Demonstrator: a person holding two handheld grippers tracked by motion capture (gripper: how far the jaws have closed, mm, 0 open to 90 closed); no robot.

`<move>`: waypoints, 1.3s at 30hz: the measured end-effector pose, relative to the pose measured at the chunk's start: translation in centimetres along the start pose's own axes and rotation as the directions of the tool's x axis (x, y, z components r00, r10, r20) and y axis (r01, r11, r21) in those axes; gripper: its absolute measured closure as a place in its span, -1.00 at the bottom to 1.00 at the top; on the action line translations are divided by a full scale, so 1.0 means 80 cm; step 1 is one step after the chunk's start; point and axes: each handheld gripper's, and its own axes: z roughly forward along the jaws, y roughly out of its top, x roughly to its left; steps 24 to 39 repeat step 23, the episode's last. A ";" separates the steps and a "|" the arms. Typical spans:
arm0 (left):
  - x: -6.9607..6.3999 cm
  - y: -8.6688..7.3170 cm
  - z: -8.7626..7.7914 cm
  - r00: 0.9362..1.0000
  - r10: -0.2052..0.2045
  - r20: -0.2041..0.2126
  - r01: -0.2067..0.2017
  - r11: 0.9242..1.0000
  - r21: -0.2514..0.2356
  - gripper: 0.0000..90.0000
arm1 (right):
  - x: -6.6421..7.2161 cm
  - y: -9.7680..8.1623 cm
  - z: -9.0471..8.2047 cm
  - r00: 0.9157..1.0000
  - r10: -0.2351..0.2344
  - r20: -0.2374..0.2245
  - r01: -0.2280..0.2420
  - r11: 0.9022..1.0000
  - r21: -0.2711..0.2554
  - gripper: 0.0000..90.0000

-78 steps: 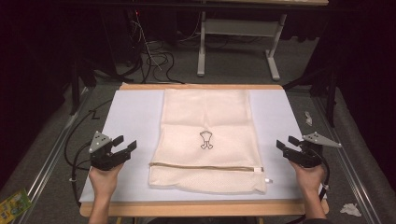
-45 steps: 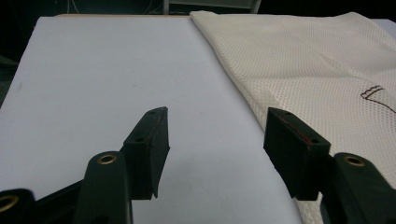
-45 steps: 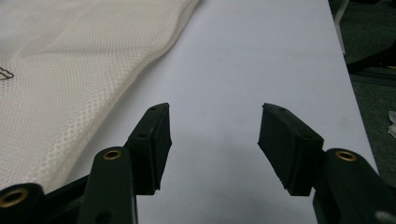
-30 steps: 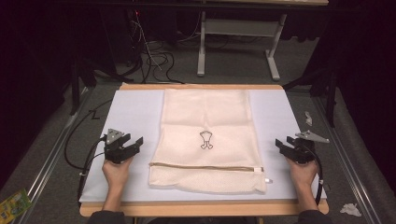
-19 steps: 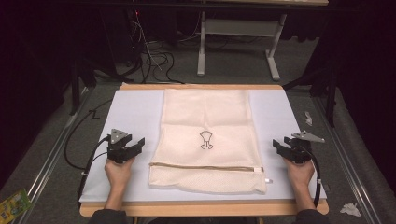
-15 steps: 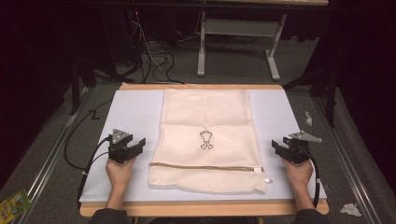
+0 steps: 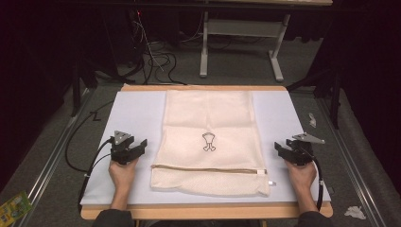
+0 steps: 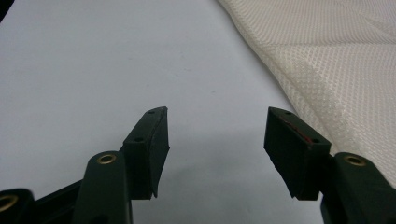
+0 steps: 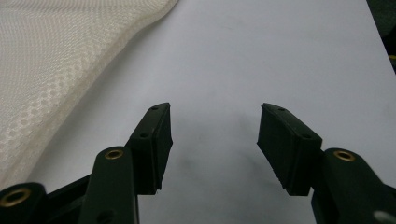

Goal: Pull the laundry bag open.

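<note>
Left gripper: jaws wide, empty, low over mat, aimed at bag left edge. Right gripper: jaws wide, empty, mirrored beside right edge. Symmetric stance suggests two-sided grab. Bag flat, mid-mat, zipper near person, closed. Path to both edges unobstructed. Cables, table legs on floor beyond, well apart.

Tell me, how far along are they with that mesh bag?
Barely begun. The mesh bag lies flat with its zipper closed. The left gripper and right gripper sit open on either side, touching nothing. Any gripping or handling of the bag is still ahead.
</note>
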 end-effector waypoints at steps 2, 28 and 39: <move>0.000 0.000 0.000 1.000 0.003 0.001 -0.003 1.000 0.002 -0.10 | -0.001 0.000 0.000 1.000 0.004 0.002 -0.004 1.000 0.003 0.00; -0.001 -0.001 0.005 1.000 0.009 0.007 -0.010 0.999 0.039 -0.23 | -0.002 -0.001 0.001 1.000 0.022 0.021 -0.022 1.000 0.015 -0.23; -0.001 -0.001 0.005 1.000 0.009 0.007 -0.010 0.999 0.039 -0.23 | -0.002 -0.001 0.001 1.000 0.022 0.021 -0.022 1.000 0.015 -0.23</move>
